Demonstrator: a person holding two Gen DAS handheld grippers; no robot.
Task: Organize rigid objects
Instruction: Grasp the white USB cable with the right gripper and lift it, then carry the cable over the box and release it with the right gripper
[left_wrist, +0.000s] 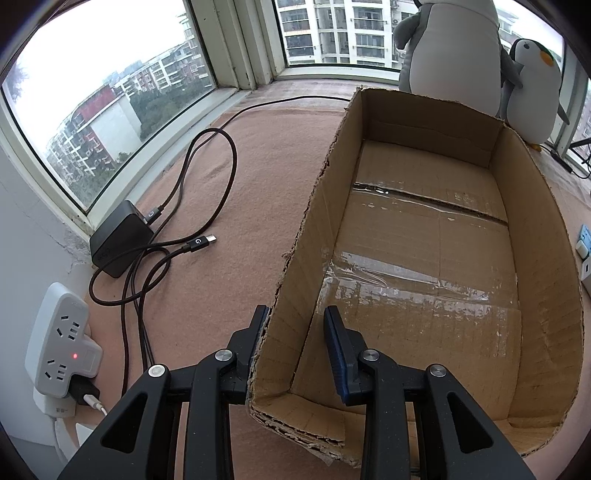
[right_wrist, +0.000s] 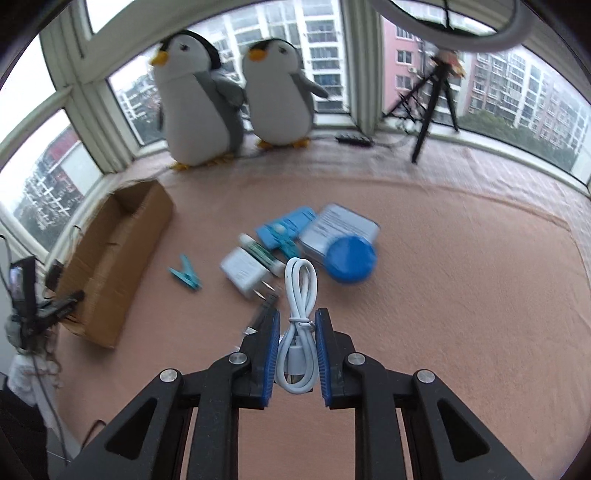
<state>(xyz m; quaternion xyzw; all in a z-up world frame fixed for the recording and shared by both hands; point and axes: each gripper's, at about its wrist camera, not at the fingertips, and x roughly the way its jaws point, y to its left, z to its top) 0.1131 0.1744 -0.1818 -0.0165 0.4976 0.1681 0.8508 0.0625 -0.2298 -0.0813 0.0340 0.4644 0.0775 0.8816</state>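
Both grippers clamp: left gripper on box wall, right gripper on white cable.

A white "G" mark stands on the loose cable plug. Print on the grey box and black charger is too blurred to read.

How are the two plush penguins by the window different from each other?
The left penguin is taller and bulkier than the right penguin. The left penguin's head is turned sideways, beak pointing left, while the right penguin faces more toward the camera. The left penguin stands nearer the cardboard box; the right penguin is nearer the tripod. Both are upright, grey and white, with orange beaks and feet.
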